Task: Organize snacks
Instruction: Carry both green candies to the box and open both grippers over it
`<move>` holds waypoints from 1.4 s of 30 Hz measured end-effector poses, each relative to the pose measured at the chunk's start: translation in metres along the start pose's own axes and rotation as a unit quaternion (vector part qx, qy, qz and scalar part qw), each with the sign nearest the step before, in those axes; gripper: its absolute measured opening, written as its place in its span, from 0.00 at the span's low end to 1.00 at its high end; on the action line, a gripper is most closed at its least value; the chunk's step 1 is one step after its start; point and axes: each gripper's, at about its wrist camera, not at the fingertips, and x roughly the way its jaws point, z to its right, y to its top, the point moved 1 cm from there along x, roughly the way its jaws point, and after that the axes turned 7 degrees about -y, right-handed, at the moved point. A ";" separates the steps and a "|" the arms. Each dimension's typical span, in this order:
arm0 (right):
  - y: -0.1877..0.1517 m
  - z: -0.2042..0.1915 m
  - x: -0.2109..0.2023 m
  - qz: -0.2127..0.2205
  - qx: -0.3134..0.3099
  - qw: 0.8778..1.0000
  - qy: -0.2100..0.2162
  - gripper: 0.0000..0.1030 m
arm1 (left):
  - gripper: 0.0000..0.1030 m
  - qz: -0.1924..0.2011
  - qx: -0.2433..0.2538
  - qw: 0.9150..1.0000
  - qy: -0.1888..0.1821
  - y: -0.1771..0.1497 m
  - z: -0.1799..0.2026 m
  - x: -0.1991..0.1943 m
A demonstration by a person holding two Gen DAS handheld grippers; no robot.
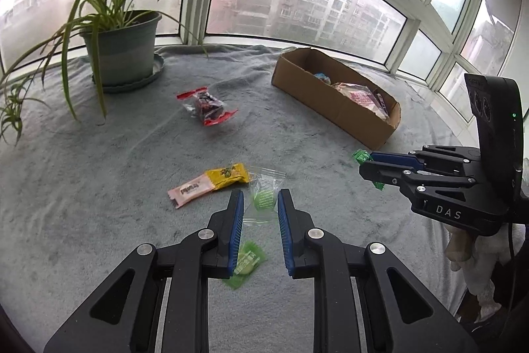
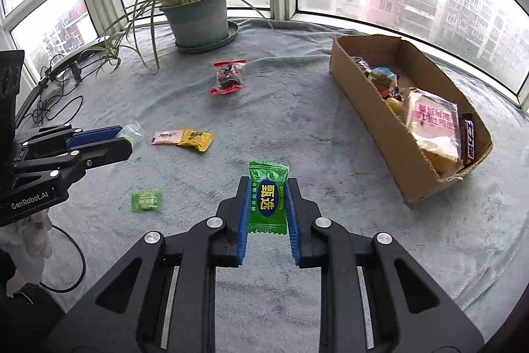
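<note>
My right gripper [image 2: 267, 187] is shut on a green candy packet [image 2: 267, 197] and holds it above the grey blanket; in the left wrist view that gripper [image 1: 366, 166] shows at the right with the packet [image 1: 361, 156] sticking out of its tips. My left gripper [image 1: 260, 197] is open around a clear packet with a green sweet [image 1: 264, 192] lying on the blanket; it also shows in the right wrist view [image 2: 124, 139]. A cardboard box [image 2: 373, 108] with several snacks stands at the right. Loose on the blanket lie a pink packet [image 1: 189, 190], a yellow packet [image 1: 228, 174], a red-ended packet [image 1: 206, 107] and a flat green packet [image 1: 246, 263].
A potted spider plant [image 1: 120, 48] stands at the back on a saucer. The grey blanket [image 1: 99, 174] covers the window ledge, with window frames close behind. Black cables [image 2: 49, 101] lie at the ledge's left end.
</note>
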 end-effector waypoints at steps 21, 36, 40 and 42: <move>0.027 0.119 -0.006 0.043 0.089 0.993 -0.060 0.20 | 0.19 0.010 0.050 0.998 -0.043 0.080 0.046 0.050; 0.039 0.166 0.012 0.048 0.121 0.989 -0.073 0.20 | 0.19 0.007 0.074 0.994 -0.082 0.130 0.091 0.112; 0.039 0.178 0.021 0.043 0.126 0.988 -0.078 0.20 | 0.19 -0.002 0.074 0.993 -0.090 0.136 0.100 0.129; 0.039 0.184 0.025 0.040 0.128 0.988 -0.083 0.20 | 0.19 -0.007 0.073 0.993 -0.092 0.139 0.102 0.139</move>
